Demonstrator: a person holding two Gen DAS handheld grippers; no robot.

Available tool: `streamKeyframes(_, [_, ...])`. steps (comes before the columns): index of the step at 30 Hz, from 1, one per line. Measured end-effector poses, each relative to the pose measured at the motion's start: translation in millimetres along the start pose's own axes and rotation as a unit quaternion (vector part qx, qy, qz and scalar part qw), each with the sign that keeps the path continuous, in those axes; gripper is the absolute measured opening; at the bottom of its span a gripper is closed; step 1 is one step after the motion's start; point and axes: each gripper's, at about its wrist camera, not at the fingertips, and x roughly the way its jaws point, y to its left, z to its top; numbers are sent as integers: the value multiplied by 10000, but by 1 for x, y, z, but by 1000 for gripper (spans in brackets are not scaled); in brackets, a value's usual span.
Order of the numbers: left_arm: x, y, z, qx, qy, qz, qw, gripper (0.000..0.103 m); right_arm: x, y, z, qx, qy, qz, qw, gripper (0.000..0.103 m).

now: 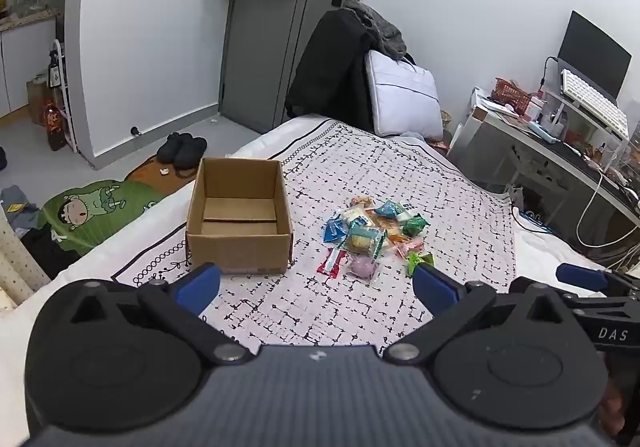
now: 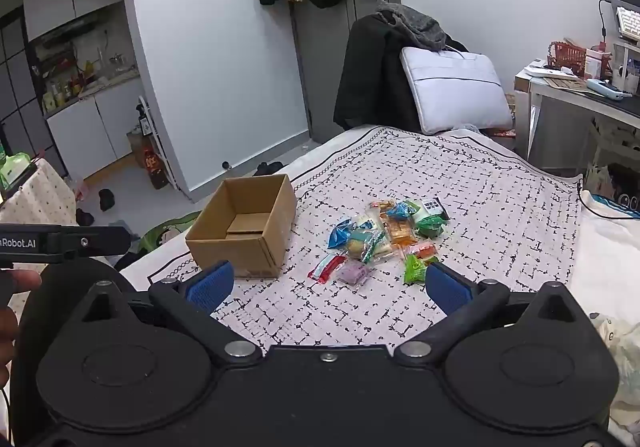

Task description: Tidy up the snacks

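One box [image 1: 239, 219], one snack pile [image 1: 370, 233]

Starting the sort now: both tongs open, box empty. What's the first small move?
Probably ease the right tongs forward and down onto the purple packet, the nearest edge of the snack pile. Both tongs hold nothing, the cardboard box beside the pile is empty.

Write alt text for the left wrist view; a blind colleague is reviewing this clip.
An open, empty cardboard box sits on a patterned bedspread, with a pile of wrapped snacks to its right. The left gripper hovers in front, its blue fingers wide apart and holding nothing.
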Motion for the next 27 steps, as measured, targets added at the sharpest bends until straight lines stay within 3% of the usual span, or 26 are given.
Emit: streamKeyframes(27, [-2, 1, -8, -2, 97, -45, 9999, 102, 1, 4, -4, -17, 131, -67, 9999, 103])
